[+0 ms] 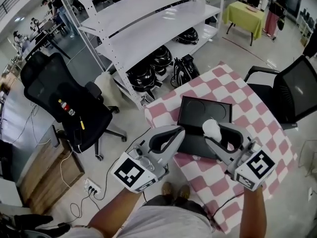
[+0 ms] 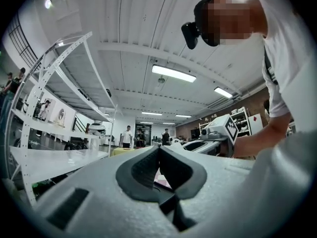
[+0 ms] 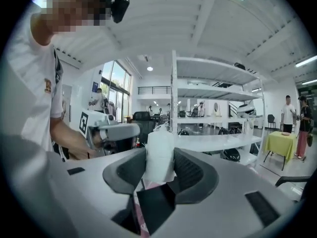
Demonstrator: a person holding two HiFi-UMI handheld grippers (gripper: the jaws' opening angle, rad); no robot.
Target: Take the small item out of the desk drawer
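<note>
My right gripper (image 1: 216,131) is shut on a small white item (image 1: 212,128), held up above the black open drawer (image 1: 204,112) that sits on the pink-and-white checked desk (image 1: 257,113). In the right gripper view the white item (image 3: 159,155) stands upright, pinched between the dark pads (image 3: 190,175). My left gripper (image 1: 173,133) hovers at the desk's near left edge with its jaws closed together and nothing between them; the left gripper view shows its pads (image 2: 173,170) meeting.
White metal shelving (image 1: 148,29) with black helmets (image 1: 143,74) stands beyond the desk. A black office chair (image 1: 67,108) is at the left, another chair (image 1: 292,90) at the right. A power strip (image 1: 91,187) lies on the floor.
</note>
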